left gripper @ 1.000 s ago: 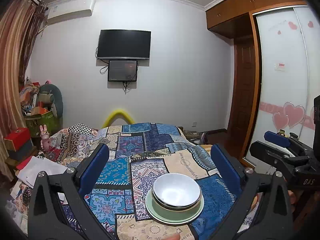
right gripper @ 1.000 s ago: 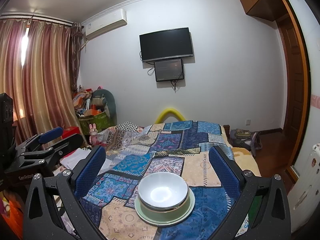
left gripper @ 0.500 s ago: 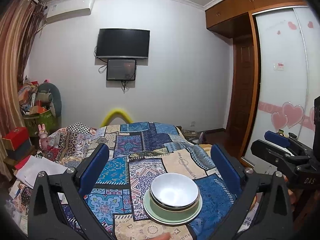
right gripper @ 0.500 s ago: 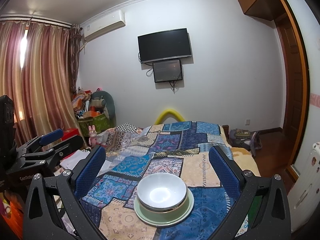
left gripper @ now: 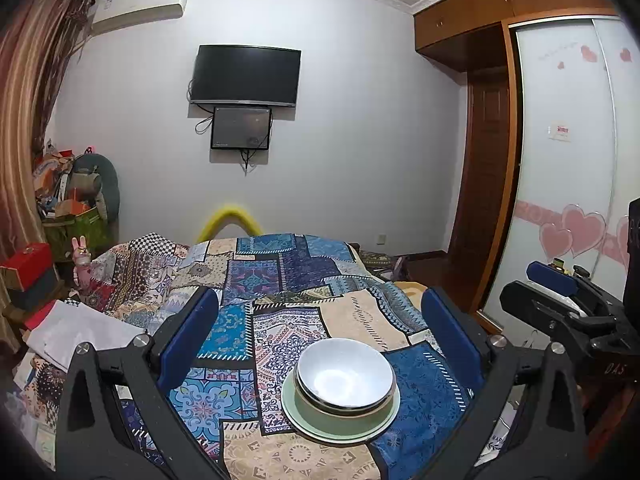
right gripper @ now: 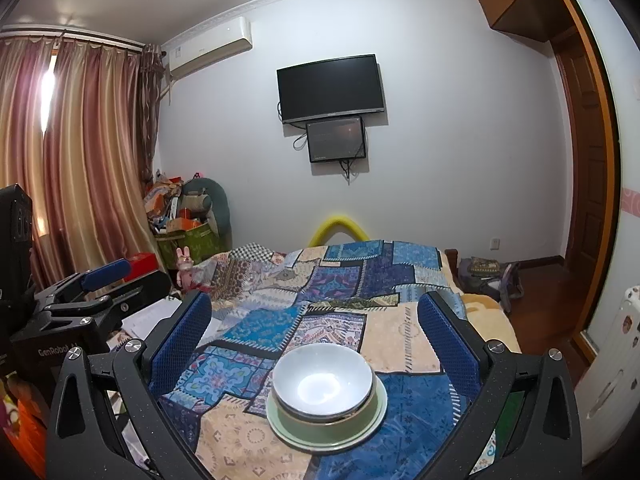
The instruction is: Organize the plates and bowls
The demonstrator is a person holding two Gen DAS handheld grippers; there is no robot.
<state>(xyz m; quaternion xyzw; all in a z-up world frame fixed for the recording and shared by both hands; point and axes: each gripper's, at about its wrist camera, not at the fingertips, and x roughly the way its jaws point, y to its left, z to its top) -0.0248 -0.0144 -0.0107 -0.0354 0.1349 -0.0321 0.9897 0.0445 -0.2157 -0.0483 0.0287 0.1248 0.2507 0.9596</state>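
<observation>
Two nested bowls are seen stacked upright on a pale green round plate, their mouths facing straight up; being round, the stack shows no long axis. The upper bowl is a glossy white ceramic bowl with a bright reflection in its bottom, and it is seated inside a slightly wider olive-green bowl of which only the outer wall and a thin dark rim are shown. The plate is laid flat on a patchwork bedspread of blue, beige and patterned squares that covers a bed, toward its near end. The left tongs are held wide open above the bedspread, with the blue-padded fingers spread well apart to either side of the stack; nothing is gripped or touched. The right tongs are likewise spread wide, with the textured blue pads flanking the stack and no contact made. Each pair of tongs is also visible at the edge of the other's view.
</observation>
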